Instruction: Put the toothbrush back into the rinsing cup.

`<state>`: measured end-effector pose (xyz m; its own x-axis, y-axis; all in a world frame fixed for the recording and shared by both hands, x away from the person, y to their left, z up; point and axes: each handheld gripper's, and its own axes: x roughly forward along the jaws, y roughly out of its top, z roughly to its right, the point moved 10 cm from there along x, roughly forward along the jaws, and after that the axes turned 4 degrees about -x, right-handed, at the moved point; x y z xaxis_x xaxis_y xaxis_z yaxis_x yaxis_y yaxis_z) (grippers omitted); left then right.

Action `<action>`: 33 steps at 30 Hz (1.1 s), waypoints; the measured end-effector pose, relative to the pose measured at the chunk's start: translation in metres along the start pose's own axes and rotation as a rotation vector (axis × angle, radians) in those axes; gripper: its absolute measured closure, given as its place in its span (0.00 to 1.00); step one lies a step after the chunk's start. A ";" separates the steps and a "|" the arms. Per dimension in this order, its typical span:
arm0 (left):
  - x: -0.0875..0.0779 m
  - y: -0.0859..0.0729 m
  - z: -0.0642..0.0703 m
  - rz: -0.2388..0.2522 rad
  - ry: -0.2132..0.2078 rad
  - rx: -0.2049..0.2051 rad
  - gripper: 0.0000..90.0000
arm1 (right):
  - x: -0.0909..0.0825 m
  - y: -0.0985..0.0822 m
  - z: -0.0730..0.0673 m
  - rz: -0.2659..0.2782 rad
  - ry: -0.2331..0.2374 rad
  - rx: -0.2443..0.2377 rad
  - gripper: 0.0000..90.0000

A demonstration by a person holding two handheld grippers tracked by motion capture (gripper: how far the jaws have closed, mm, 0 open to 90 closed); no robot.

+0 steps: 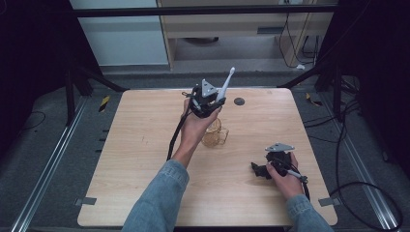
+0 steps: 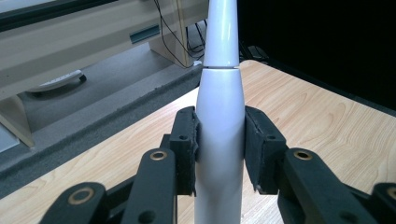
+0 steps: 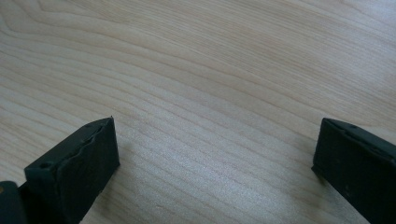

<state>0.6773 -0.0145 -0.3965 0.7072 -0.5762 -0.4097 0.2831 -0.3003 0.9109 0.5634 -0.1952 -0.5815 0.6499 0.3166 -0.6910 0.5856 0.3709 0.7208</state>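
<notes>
A pale wooden worktop (image 1: 145,159) with rounded corners is seen from above, standing on a grey floor between metal rails. Two forearms in blue denim sleeves are brought in from the near edge. The left hand-held gripper (image 1: 207,99), black with a grey three-cornered plate on top, is held up over the far middle of the worktop, and a black cable is trailed from it along the forearm. A slim white plastic electric toothbrush (image 1: 226,84) is clamped between its jaws; in the left gripper view the smooth white handle (image 2: 219,140) is pressed on both sides by the black pads and is seen rising between them, its narrower neck pointing up and away. In the high view the brush end is tilted up and to the right, clear of the worktop. The right hand-held gripper (image 1: 270,166) is held low near the right front of the worktop, well apart from the left one; in the right gripper view its jaws are spread wide with bare wood between them. A clear amber glass mug (image 1: 215,134) is set on the worktop just below the left hand. A small dark round disc (image 1: 239,101) is seen near the far edge.
</notes>
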 end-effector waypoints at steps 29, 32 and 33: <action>0.007 -0.029 -0.002 -0.035 -0.002 -0.004 0.74 | 0.000 0.000 0.000 0.000 0.002 -0.001 0.00; 0.007 -0.033 -0.003 -0.038 0.001 -0.007 0.74 | 0.000 0.000 0.000 -0.001 0.000 -0.002 0.00; 0.007 -0.034 -0.003 -0.039 0.001 -0.006 0.74 | 0.000 0.000 0.000 -0.001 0.000 -0.002 0.00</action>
<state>0.6748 -0.0061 -0.4304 0.6963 -0.5633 -0.4449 0.3143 -0.3180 0.8945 0.5633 -0.1950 -0.5817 0.6494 0.3166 -0.6915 0.5851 0.3729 0.7202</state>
